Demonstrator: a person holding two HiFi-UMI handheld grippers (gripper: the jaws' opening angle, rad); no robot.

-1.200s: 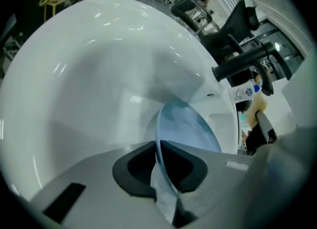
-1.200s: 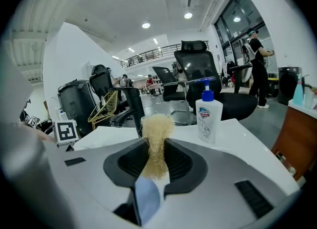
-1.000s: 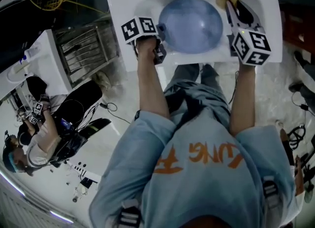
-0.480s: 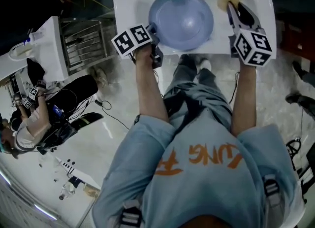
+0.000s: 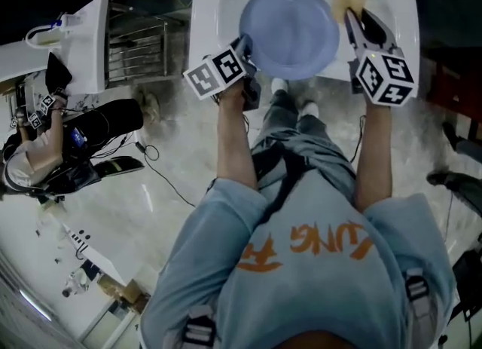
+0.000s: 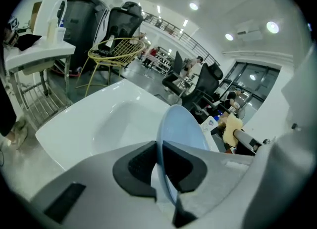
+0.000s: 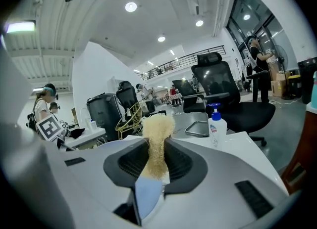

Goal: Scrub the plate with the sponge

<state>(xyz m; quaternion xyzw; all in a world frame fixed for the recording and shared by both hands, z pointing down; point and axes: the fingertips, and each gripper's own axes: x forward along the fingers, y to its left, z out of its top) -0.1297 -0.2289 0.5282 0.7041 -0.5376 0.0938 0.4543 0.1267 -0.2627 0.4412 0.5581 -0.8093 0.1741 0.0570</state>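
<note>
Since a sec ago both grippers rose & the plate (image 5: 290,29) came up off the sink (image 5: 205,16) basin. L gripper (image 6: 159,163) pinches the plate rim btwn jaws that just eased open a touch, plate standing on edge ahead of it. R gripper (image 7: 157,166) is clamped on the sponge (image 7: 157,134), which pokes out fwd, just beside the plate's right rim.

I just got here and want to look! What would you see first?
A big pale blue plate held over the white sink, its rim pinched in the left gripper, whose jaws just eased open slightly. Right beside it, a fluffy yellow sponge is squeezed in the right gripper.
</note>
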